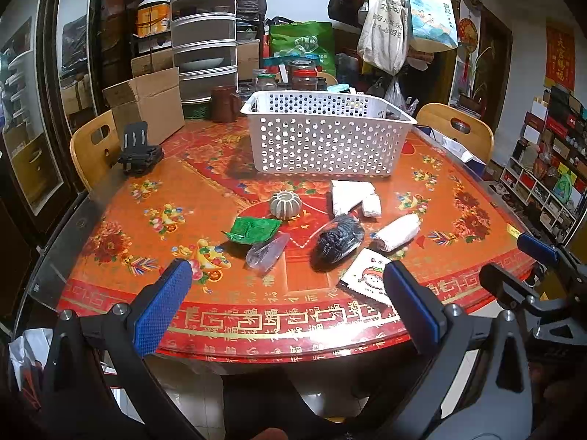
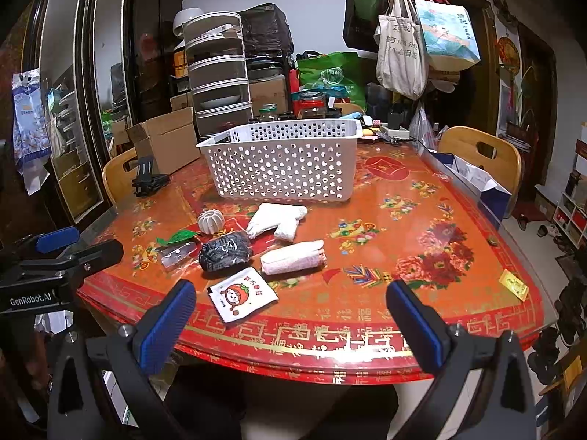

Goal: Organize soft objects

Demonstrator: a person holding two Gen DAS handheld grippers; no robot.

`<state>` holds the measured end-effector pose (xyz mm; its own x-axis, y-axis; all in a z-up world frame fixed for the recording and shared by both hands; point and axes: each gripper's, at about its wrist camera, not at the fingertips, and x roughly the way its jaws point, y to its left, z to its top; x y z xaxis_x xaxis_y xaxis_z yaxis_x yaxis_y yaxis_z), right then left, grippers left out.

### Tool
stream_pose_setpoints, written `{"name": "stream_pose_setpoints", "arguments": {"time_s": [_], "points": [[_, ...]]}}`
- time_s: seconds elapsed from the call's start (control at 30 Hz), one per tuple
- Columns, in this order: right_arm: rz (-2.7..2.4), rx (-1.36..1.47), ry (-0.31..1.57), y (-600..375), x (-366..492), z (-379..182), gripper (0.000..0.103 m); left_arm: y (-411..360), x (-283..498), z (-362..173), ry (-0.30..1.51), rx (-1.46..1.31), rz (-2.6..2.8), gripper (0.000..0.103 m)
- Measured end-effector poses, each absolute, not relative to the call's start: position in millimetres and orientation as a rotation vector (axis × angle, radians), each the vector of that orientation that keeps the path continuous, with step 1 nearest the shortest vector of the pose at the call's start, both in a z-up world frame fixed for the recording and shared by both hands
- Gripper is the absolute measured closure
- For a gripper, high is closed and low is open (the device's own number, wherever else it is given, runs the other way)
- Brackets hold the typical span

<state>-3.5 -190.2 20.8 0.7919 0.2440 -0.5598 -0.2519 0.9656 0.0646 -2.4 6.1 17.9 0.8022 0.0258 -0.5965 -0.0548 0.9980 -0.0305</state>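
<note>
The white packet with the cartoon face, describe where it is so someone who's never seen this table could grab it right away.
Start at the white perforated basket on the red floral table, then come toward the near edge, past the dark bundle in clear plastic and the rolled white cloth. The packet lies flat, nearest the edge. It alone is a flat white sachet printed with a red cartoon face.

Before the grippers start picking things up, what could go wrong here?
1. The dark bundle, the sachet and the white roll lie close together; grasping one may push another.
2. The sachet lies flat near the table edge; the gripper may slip on it or slide it off.
</note>
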Motion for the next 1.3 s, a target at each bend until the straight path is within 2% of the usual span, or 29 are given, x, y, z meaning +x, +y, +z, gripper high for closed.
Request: {"name": "stream_pose_setpoints", "arguments": {"time_s": [1.3], "points": [[0.275, -0.011, 0.610, -188.7, -4.9, 16.7, 0.000, 6.0, -2.4, 18.8, 0.639, -0.049, 0.043, 0.000]]}}
